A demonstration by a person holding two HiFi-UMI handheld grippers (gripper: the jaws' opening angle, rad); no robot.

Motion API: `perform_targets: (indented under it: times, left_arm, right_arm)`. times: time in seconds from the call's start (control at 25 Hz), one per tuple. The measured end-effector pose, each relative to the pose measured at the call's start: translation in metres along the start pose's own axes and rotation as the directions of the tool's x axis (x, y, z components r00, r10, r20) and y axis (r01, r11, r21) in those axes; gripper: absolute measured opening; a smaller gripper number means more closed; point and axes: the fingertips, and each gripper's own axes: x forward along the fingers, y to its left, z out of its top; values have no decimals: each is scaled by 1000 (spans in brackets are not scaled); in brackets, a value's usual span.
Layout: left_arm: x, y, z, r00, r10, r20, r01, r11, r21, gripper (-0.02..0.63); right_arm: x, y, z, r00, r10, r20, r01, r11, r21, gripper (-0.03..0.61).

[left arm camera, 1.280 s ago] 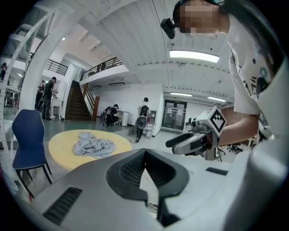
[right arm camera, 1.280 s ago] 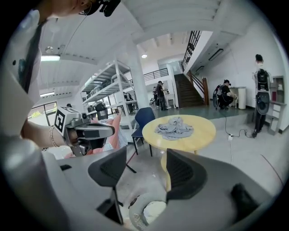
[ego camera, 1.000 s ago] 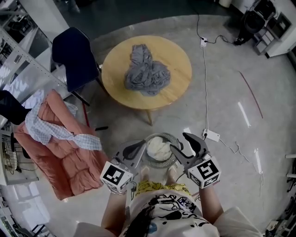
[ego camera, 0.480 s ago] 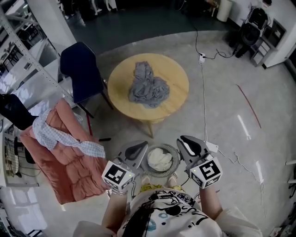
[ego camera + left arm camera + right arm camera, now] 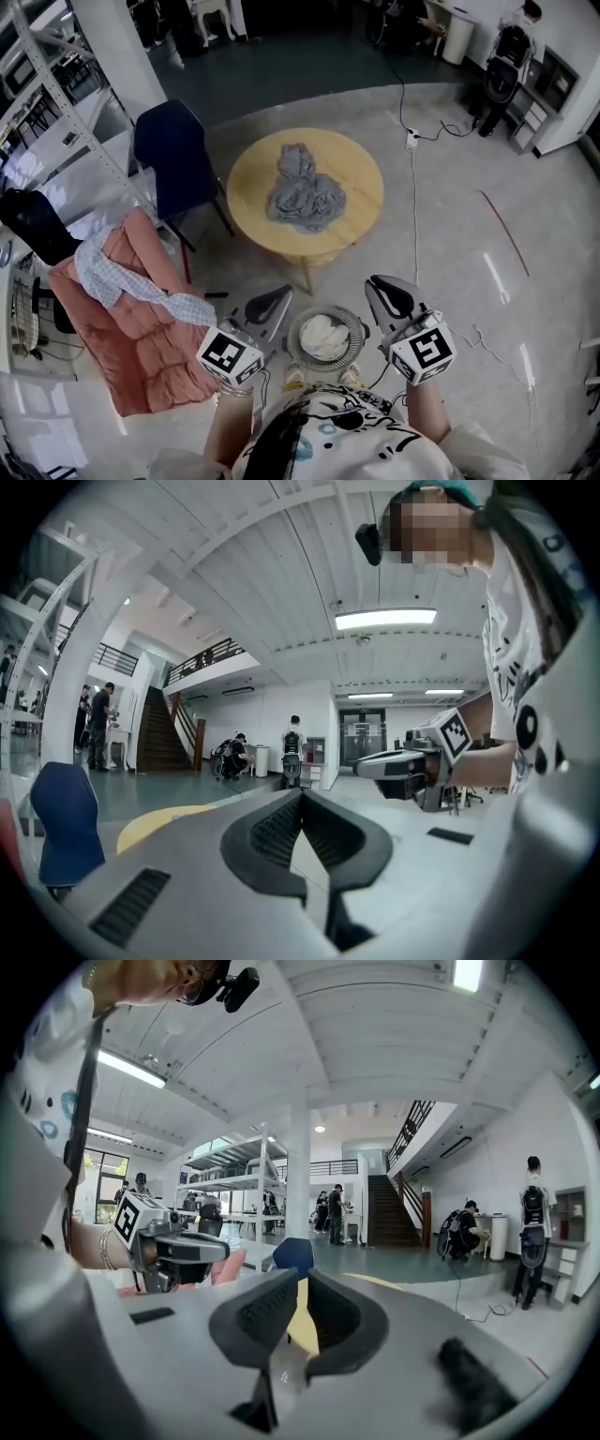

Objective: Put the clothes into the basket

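Nearest: left gripper (image 5: 284, 292) and right gripper (image 5: 373, 282) are held up in front of the person's chest, one either side of the basket (image 5: 294, 339) on the floor below, neither touching it. Left gripper view: jaws together at the tips, nothing in them. Right gripper view: jaws have just been closing, now all but together with a sliver of gap, nothing between them either. So both are empty. The basket already holds a white garment (image 5: 322, 336), bunched in the middle. Off to the left is a pink quilted cover (image 5: 141, 337) with a checked cloth (image 5: 127, 281) draped across it; can't tell if that counts as clothes for this task. Further out, well apart from the basket, is a round wooden table (image 5: 361, 173) with a crumpled grey clothes pile (image 5: 305, 192) about centre, the task item not yet in. A dark blue chair (image 5: 173, 155) stands just beside the table's left edge. A cable (image 5: 414, 187) runs over the floor on the right. Step, as I read it: one item is in, both grippers are off the basket, so this is between items. Task is partway, with the grey pile at least left. Next move calls for going out to the table, spreading the jaws before reaching, and coming down on the grey pile. Likely needs both grippers, since a loose heap could trail or split if pinched at one spot. Then lift clear of the tabletop, carry back and let go over the basket. Mind the chair and the table edge on approach.
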Motion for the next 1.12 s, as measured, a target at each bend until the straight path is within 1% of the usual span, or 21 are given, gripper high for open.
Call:
perform_targets:
  times: [0.2,0.32,0.44,0.56,0.68,0.88,1.12]
  left_arm:
    - [-9,0,10,1000,20,11,-20,999,30,14]
    - [-10,-2,14,1000,17,15,-18,999,46,14]
    - [-9,-8,17,1000,0,20,-1,998,55,14]
    - [-10,-18,18,999,-35,31,32,997,76,14]
    - [-9,-25,20,997,-58,42,54,995,84,14]
    - [-6,-20,15,999,-13,33,9,994,108,14]
    - [-10,-24,18,998,-42,46,38,994,99,14]
  right_arm:
    - [-9,0,13,999,-10,38,11,1000,-20,46]
    - [-14,-5,15,999,-34,33,35,999,-35,44]
    - [-22,-9,14,998,-47,30,48,999,-22,44]
    - [-28,-12,18,997,-58,46,59,998,-22,44]
    - [-35,-14,18,997,-61,48,61,998,-12,44]
    - [-40,-14,18,997,-46,59,48,998,-37,43]
    - [-40,-6,20,998,-28,62,32,997,-68,32]
